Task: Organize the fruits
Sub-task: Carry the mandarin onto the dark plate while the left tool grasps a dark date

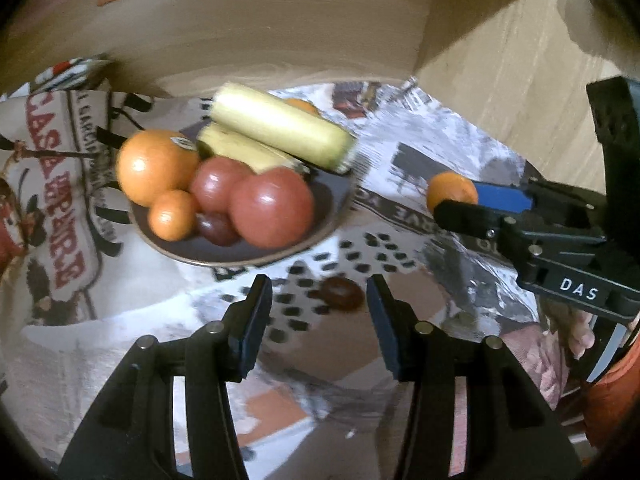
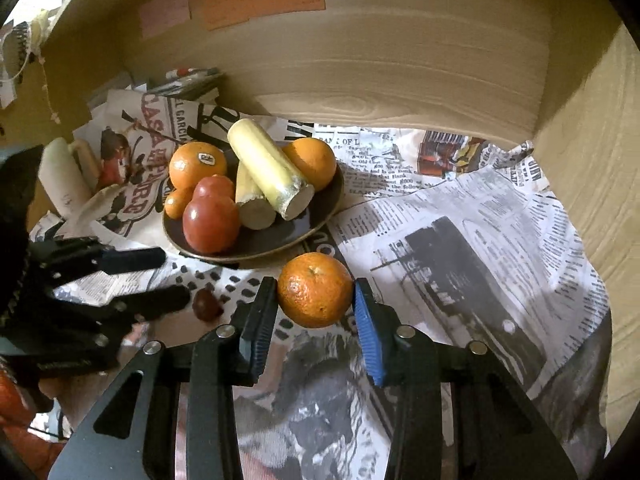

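Right hand-held gripper [image 2: 315,306] is clamping a small orange [image 2: 315,289] between its pads, just short of the plate [image 2: 320,216] at twelve o'clock. Left hand-held gripper [image 1: 319,312] is hovering with its jaws apart and empty, a dark little fruit [image 1: 343,294] lying on the newspaper-covered table [image 2: 460,240] just ahead of its tips. For the orange, I'd be steering toward the bare patch of plate near the rim and lowering gently, since the piled fruit looks ready to roll.
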The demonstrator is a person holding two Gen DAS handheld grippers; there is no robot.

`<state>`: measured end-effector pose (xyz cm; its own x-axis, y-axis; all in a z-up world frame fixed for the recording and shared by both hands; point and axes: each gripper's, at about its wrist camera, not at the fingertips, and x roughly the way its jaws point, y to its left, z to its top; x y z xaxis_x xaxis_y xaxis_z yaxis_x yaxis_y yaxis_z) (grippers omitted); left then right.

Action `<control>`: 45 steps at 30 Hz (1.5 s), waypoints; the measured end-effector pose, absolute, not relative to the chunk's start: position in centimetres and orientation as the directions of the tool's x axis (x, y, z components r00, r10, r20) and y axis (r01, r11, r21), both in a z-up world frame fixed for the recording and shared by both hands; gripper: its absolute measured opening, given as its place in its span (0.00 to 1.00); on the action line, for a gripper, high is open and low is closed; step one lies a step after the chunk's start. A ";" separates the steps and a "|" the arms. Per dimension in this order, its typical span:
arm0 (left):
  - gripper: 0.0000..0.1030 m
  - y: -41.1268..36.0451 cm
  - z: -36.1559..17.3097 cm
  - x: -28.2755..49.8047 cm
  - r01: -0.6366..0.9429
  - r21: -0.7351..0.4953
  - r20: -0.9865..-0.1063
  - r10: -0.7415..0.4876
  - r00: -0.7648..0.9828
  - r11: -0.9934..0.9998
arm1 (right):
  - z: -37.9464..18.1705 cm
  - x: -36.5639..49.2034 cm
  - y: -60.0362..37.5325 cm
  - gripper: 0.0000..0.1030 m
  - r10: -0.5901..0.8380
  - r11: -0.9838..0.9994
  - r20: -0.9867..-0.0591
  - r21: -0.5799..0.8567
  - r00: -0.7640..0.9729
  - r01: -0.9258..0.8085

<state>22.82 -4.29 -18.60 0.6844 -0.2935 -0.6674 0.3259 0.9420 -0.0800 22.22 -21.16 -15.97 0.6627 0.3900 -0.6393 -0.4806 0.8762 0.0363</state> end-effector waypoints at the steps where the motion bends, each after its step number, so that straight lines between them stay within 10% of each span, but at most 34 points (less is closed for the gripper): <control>1: 0.48 -4.6 -18.8 22.9 0.330 -0.080 -0.673 -0.296 0.678 0.940 | -16.0 22.1 -21.4 0.34 0.390 0.877 -0.638 0.039 0.663 -0.478; 12: 0.24 -7.0 -20.0 23.8 0.322 -0.026 -0.694 -0.249 0.676 0.947 | -15.9 20.9 -23.4 0.34 0.427 0.876 -0.611 0.097 0.666 -0.473; 45: 0.23 0.8 -13.0 27.8 0.233 -0.020 -0.590 -0.199 0.783 0.972 | -15.8 24.7 -15.5 0.34 0.428 0.836 -0.651 0.020 0.627 -0.549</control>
